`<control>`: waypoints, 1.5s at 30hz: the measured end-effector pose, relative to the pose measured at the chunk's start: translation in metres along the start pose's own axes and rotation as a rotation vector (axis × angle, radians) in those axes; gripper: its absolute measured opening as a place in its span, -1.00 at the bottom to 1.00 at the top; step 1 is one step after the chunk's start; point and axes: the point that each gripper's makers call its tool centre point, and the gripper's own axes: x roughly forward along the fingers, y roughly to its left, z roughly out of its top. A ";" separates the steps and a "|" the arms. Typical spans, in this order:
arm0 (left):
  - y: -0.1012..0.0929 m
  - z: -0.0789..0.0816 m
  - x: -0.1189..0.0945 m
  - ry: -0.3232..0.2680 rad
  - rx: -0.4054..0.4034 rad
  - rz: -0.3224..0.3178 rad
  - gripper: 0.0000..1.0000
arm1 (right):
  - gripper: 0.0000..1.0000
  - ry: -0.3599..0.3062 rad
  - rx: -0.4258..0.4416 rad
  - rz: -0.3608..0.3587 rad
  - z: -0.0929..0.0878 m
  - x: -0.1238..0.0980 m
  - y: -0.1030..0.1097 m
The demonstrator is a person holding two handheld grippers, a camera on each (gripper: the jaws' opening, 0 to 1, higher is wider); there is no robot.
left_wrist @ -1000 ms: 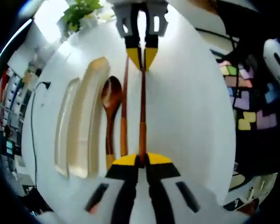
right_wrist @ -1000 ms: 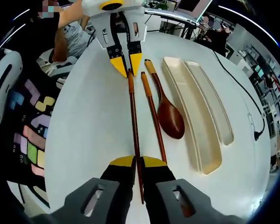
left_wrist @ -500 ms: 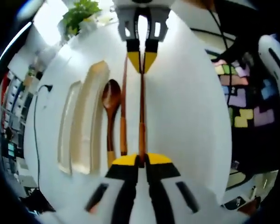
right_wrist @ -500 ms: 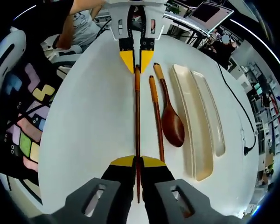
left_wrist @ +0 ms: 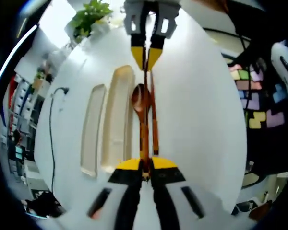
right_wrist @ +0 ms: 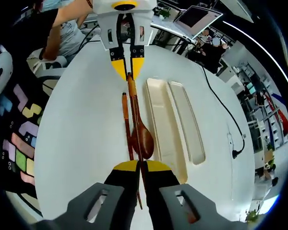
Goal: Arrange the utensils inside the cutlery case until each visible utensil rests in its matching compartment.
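Note:
A brown chopstick is held at both ends above the white table. My left gripper is shut on one end and my right gripper on the other. It hangs over a dark wooden spoon, with a second chopstick lying beside them. The cream cutlery case lies left of the spoon, a narrower tray beyond it. In the right gripper view the held chopstick runs from my right gripper to my left gripper, over the spoon, between the second chopstick and the case.
A black cable trails over the table's edge past the narrow tray. A green plant stands at the table's far end. A colourful puzzle mat covers the floor beside the table, and a person is behind the left gripper.
The held chopstick has moved sideways toward the case, crossing over the second chopstick, and now hangs above the spoon. Both grippers stayed shut on it.

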 end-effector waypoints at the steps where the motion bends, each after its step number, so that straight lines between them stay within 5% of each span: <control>1: 0.002 0.000 0.000 0.005 0.009 0.003 -0.89 | -0.97 0.002 0.001 -0.003 0.001 0.001 -0.003; 17: 0.045 -0.010 0.009 0.073 -0.021 0.026 -0.88 | -0.96 0.019 0.086 -0.001 0.003 0.024 -0.037; 45: 0.050 -0.023 0.033 0.155 -0.013 -0.020 -0.87 | -0.94 0.036 0.156 0.069 -0.005 0.048 -0.039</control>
